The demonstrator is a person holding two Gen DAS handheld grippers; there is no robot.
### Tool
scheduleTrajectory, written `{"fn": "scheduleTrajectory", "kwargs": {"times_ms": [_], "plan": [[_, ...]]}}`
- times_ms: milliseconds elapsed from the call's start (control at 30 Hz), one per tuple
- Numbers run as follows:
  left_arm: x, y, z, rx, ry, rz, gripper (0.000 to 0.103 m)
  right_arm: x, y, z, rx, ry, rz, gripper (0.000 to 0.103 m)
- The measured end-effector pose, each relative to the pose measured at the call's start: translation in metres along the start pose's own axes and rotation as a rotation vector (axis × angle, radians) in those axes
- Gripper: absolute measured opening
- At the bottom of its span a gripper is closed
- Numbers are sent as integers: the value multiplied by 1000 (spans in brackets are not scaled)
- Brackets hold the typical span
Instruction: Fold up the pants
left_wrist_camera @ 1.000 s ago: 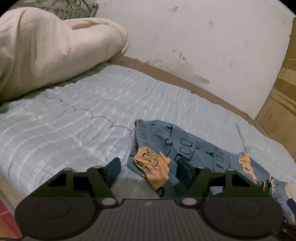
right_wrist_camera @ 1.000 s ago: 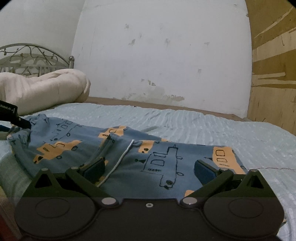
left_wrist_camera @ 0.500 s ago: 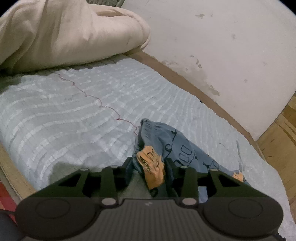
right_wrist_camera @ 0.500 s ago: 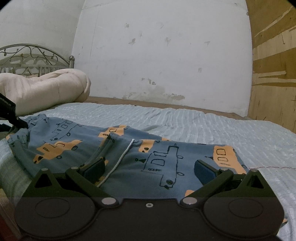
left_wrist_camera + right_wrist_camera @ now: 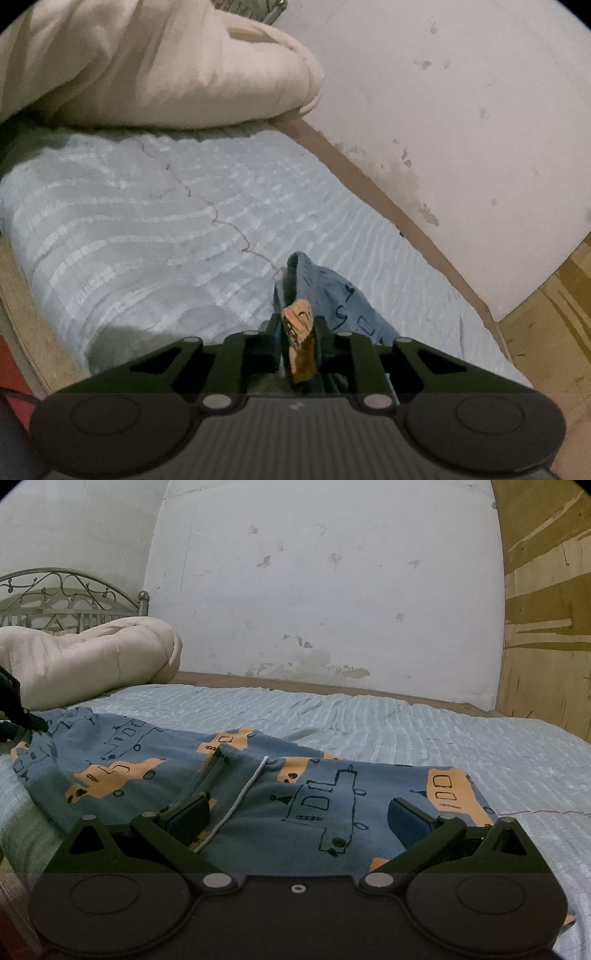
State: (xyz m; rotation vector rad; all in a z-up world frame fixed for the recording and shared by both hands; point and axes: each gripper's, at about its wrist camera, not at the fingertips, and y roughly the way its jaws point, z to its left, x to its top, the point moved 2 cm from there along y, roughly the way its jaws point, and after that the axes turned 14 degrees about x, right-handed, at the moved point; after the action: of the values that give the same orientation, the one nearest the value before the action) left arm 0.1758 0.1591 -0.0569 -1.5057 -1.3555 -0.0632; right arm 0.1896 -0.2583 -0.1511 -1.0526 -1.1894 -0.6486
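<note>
Blue pants (image 5: 258, 782) with orange vehicle prints and a white drawstring lie spread on the light blue bedsheet (image 5: 406, 723). My left gripper (image 5: 297, 332) is shut on a bunched end of the pants (image 5: 332, 299), with an orange patch pinched between the fingers. It also shows at the far left of the right wrist view (image 5: 26, 720), at the pants' left end. My right gripper (image 5: 299, 812) is open, low over the waistband end, with the fabric lying between its fingers.
A cream duvet (image 5: 147, 66) is heaped at the head of the bed, by a metal headboard (image 5: 66, 594). A white stained wall (image 5: 314, 590) runs along the far side. Wooden panels (image 5: 546, 609) stand at the right. A red thread (image 5: 214, 218) lies on the sheet.
My left gripper closed on the end of the pants and bunched the fabric; its view swung toward the duvet. The right gripper stayed open and nearly still.
</note>
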Motion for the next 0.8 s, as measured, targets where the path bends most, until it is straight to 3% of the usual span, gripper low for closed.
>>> {"fn": "scheduleTrajectory", "kwargs": {"times_ms": [300, 533, 800], "plan": [[6, -38, -45, -10, 170, -142, 16, 0, 0, -1, 3, 2, 5, 102], [1, -73, -100, -90, 311, -220, 16, 4, -5, -1, 2, 5, -15, 102], [-31, -106, -174, -194, 480, -277, 16, 31, -48, -33, -51, 47, -118, 102]]}}
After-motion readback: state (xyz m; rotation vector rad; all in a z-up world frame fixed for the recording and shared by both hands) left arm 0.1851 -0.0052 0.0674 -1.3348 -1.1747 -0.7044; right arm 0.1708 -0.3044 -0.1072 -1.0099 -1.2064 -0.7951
